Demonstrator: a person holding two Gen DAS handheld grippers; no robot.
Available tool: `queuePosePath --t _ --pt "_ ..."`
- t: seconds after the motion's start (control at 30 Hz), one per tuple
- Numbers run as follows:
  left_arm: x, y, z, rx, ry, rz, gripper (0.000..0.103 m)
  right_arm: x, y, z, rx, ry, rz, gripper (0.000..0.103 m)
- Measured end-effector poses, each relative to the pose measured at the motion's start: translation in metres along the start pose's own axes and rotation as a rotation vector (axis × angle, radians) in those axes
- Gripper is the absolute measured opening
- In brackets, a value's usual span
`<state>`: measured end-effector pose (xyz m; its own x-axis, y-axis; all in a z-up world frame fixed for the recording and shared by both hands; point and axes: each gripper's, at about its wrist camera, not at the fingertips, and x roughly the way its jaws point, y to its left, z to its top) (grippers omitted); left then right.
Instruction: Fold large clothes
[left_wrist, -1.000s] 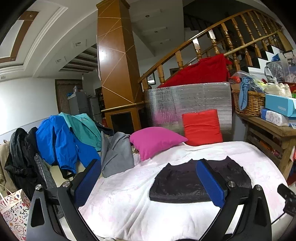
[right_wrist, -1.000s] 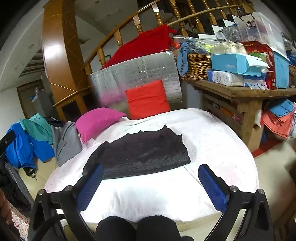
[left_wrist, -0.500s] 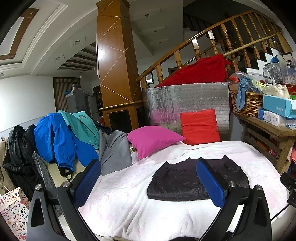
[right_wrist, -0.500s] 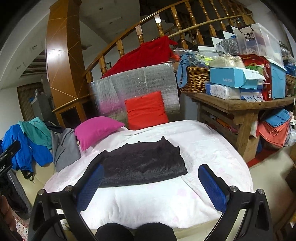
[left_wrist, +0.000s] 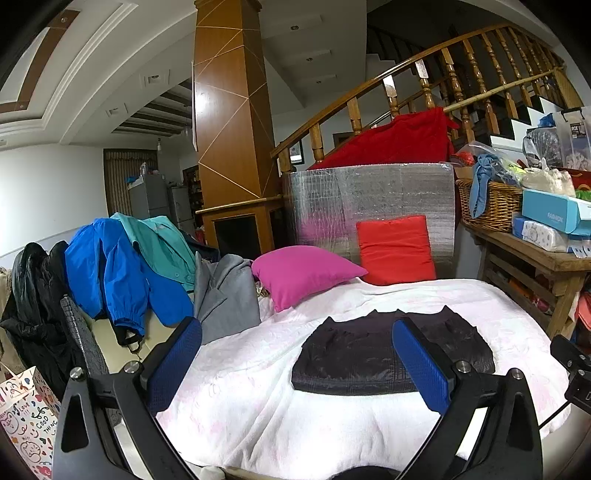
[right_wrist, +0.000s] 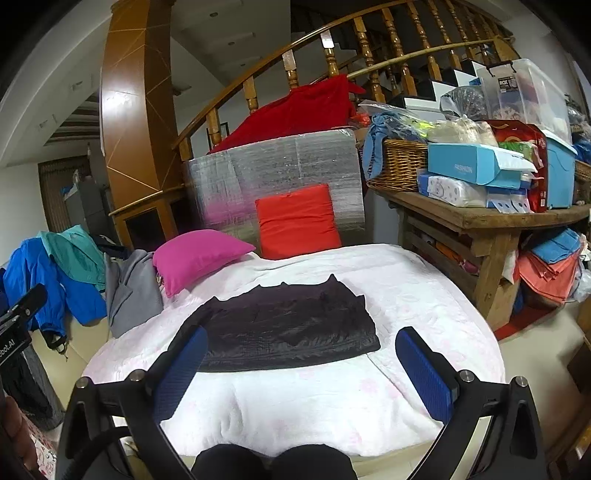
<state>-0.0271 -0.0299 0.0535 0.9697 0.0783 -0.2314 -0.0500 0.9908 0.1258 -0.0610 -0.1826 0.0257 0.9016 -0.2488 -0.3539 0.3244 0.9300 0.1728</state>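
A dark quilted garment (left_wrist: 373, 358) (right_wrist: 284, 328) lies folded into a flat rectangle on the white bedcover (left_wrist: 258, 406) (right_wrist: 314, 402). My left gripper (left_wrist: 295, 354) is held open above the near left side of the bed, its blue pads (left_wrist: 175, 358) wide apart and holding nothing. My right gripper (right_wrist: 299, 365) is also open and holds nothing, near the bed's front edge, well short of the garment. A heap of jackets, blue (left_wrist: 110, 273), teal (left_wrist: 159, 243), grey (left_wrist: 225, 295) and black (left_wrist: 33, 295), hangs over a chair left of the bed.
Pink (left_wrist: 299, 273) and red (left_wrist: 395, 251) pillows rest at the bed's head against a silver panel (right_wrist: 277, 173). A cluttered wooden table (right_wrist: 480, 218) with a basket and boxes stands on the right. A patterned paper bag (left_wrist: 22, 417) is at lower left. A person's dark knees (right_wrist: 273, 461) show below.
Both grippers have pulled back and risen slightly from the bed, so the folded garment sits a bit farther away. Both stay open; the garment has not moved.
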Motion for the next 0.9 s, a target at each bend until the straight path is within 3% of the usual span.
queuePosePath --t 0.9 --pt "0.012 0.002 -0.005 0.013 0.024 0.002 0.103 0.013 0.005 -0.002 -0.014 0.03 -0.001 0.103"
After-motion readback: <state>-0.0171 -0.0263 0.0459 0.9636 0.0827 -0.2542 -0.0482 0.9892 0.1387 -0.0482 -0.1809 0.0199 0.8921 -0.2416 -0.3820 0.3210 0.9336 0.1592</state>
